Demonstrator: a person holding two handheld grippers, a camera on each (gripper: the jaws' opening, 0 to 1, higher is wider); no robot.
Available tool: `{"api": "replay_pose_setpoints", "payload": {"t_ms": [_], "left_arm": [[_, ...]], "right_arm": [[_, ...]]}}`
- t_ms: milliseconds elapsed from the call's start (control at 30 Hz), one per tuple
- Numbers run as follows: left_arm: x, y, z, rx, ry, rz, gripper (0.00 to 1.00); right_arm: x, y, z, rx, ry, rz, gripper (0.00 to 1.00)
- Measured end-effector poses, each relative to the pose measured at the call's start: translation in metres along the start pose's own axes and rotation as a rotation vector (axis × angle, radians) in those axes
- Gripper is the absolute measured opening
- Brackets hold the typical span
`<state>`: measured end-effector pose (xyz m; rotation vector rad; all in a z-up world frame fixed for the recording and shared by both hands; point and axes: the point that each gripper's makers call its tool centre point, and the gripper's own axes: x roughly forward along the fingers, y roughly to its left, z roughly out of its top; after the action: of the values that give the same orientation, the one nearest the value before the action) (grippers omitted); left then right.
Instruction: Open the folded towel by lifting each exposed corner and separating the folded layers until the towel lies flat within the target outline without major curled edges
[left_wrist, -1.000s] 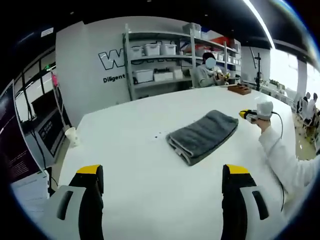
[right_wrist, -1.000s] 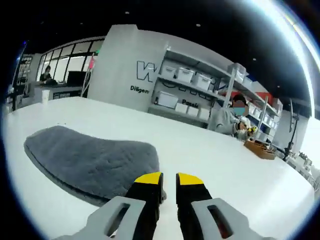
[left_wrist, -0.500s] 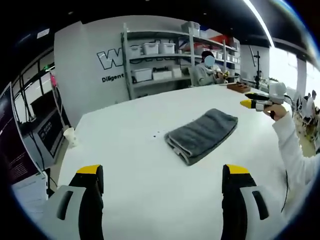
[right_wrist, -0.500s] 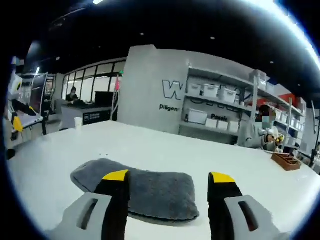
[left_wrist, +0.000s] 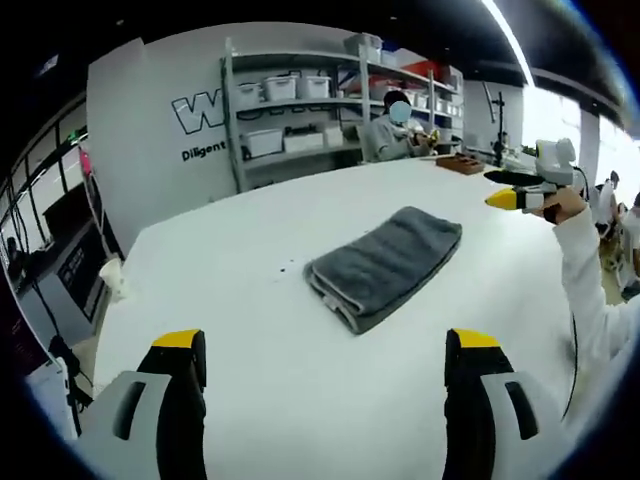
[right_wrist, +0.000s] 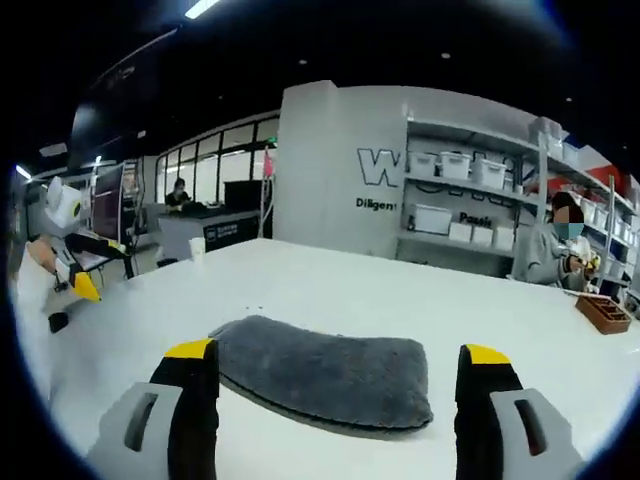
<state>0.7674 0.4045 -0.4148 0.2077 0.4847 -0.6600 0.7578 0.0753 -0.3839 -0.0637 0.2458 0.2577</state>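
A folded grey towel (left_wrist: 382, 264) lies in the middle of the white table (left_wrist: 240, 330). In the right gripper view the same towel (right_wrist: 330, 372) sits just beyond my jaws. My left gripper (left_wrist: 330, 345) is open, held above the table well short of the towel. My right gripper (right_wrist: 340, 358) is open wide, raised off the table with the towel between and beyond its yellow tips. The right gripper (left_wrist: 520, 195) also appears at the right of the left gripper view, held by a hand in a white sleeve. The left gripper (right_wrist: 78, 268) shows at the left of the right gripper view.
Shelves with white bins (left_wrist: 290, 110) stand behind the table, and a seated person (left_wrist: 385, 135) works beside them. A brown tray (right_wrist: 604, 312) rests on the far right of the table. A small white cup (left_wrist: 113, 278) sits at the table's left edge.
My right gripper went from nearly shut at the towel's edge to wide open, and has lifted and drawn back from the towel. The left gripper stays open; its view shifted slightly.
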Motion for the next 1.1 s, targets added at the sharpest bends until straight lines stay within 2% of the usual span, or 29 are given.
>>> {"api": "replay_pose_setpoints", "payload": {"t_ms": [100,267,367,467,500,633,700,800,967,1100], "left_arm": [[0.008,-0.004,0.005,-0.003,-0.016,-0.044,0.98],[0.031,-0.015,0.004,0.021,-0.034,-0.1,0.98],[0.059,-0.033,0.0,0.015,-0.055,-0.223,0.98],[0.074,-0.038,0.0,0.038,-0.08,-0.249,0.97],[0.088,-0.041,-0.004,0.031,-0.078,-0.269,0.96],[0.116,-0.052,-0.022,0.013,-0.053,-0.318,0.93],[0.128,-0.058,-0.029,0.009,-0.043,-0.337,0.9],[0.142,-0.067,-0.04,0.058,-0.012,-0.359,0.85],[0.154,-0.062,-0.05,0.058,0.016,-0.328,0.77],[0.157,-0.053,-0.047,-0.023,-0.034,-0.321,0.69]], "right_arm": [[-0.007,0.003,0.009,0.013,-0.023,0.021,0.99],[-0.013,0.0,0.015,0.016,-0.039,0.015,0.99],[-0.016,0.002,0.017,0.017,-0.053,0.015,0.99],[-0.017,0.005,0.018,0.013,-0.057,0.021,0.99],[-0.017,0.007,0.019,0.01,-0.057,0.025,0.99],[-0.017,0.012,0.019,0.003,-0.056,0.043,0.99],[-0.017,0.014,0.02,0.001,-0.058,0.049,0.98],[-0.016,0.015,0.02,0.0,-0.059,0.053,0.98],[-0.015,0.016,0.021,-0.004,-0.058,0.058,0.97],[-0.014,0.018,0.022,-0.012,-0.058,0.071,0.95]]}}
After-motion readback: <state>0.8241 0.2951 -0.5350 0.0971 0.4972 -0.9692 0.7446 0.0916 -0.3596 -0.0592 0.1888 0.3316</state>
